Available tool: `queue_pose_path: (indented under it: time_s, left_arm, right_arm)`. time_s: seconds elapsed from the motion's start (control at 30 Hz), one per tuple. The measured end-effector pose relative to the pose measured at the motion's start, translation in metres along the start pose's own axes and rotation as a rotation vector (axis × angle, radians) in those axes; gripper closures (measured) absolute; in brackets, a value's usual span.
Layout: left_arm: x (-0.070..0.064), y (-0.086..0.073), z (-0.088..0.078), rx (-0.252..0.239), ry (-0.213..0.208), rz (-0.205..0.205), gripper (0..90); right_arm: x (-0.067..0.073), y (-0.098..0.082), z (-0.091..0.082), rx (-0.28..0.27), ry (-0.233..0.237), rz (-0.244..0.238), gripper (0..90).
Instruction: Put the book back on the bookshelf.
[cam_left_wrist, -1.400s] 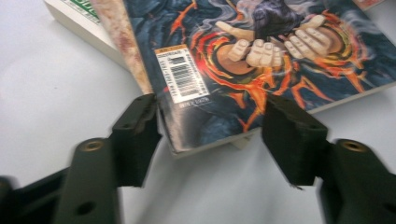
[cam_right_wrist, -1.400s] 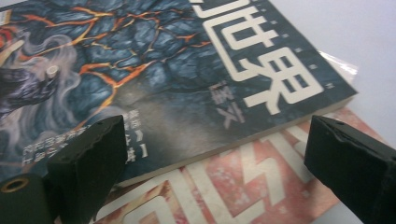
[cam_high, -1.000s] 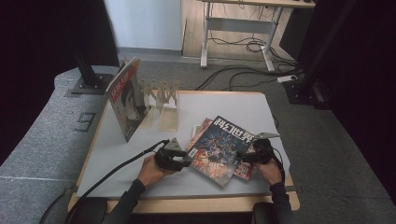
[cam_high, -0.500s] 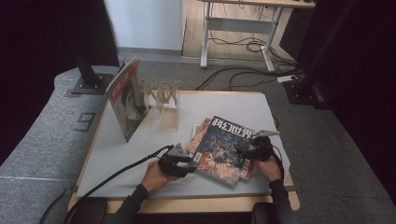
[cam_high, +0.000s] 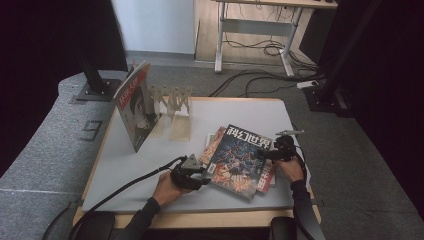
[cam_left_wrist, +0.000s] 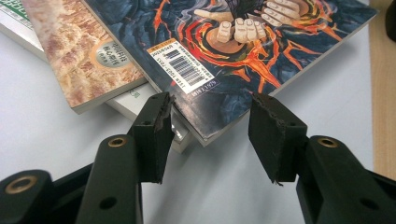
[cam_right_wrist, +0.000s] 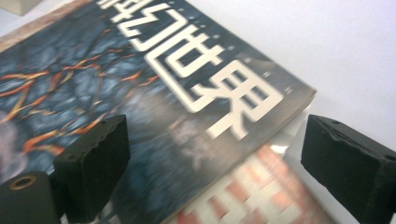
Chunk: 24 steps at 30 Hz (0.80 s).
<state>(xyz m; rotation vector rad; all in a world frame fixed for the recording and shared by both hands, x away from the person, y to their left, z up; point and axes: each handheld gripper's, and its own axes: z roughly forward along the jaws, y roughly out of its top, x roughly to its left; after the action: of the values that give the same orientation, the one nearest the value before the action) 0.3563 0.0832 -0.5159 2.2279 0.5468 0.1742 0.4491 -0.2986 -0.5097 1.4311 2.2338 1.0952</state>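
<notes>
From the high view I see the dark-covered magazine (cam_high: 239, 160) lying on top of a fanned pile of magazines (cam_high: 265, 179) on the table (cam_high: 150, 155), with my left gripper (cam_high: 204, 174) at its near-left corner and my right gripper (cam_high: 265, 153) at its right edge.

In the left gripper view my jaws stand apart — the magazine's barcode corner (cam_left_wrist: 205, 116) sits between them, pads not pressing.

In the right gripper view the jaws are wide apart, having just been opening, straddling the magazine's title edge (cam_right_wrist: 196, 112) without gripping it.
</notes>
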Motion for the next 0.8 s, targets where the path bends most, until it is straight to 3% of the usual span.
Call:
queue_pose_path:
  time_s: [0.23, 0.6, 0.73, 0.8]
  left_arm:
    - [-0.001, 0.002, 0.005, -0.017, -0.002, -0.013, 50.3]
    - [0.0, 0.009, 0.015, -0.021, 0.007, 0.0, 50.3]
    - [0.0, 0.009, 0.015, -0.02, 0.007, 0.0, 50.3]
    - [0.0, 0.009, 0.015, -0.019, 0.008, 0.001, 50.2]
  right_arm:
    - [-0.017, 0.009, 0.012, 0.025, 0.043, 0.044, 6.7]
    - [-0.04, 0.015, 0.021, 0.03, 0.104, 0.113, 6.5]
    - [-0.045, 0.017, 0.026, 0.024, 0.164, 0.145, 12.6]
    - [-0.046, 0.017, 0.025, 0.022, 0.16, 0.151, 15.6]
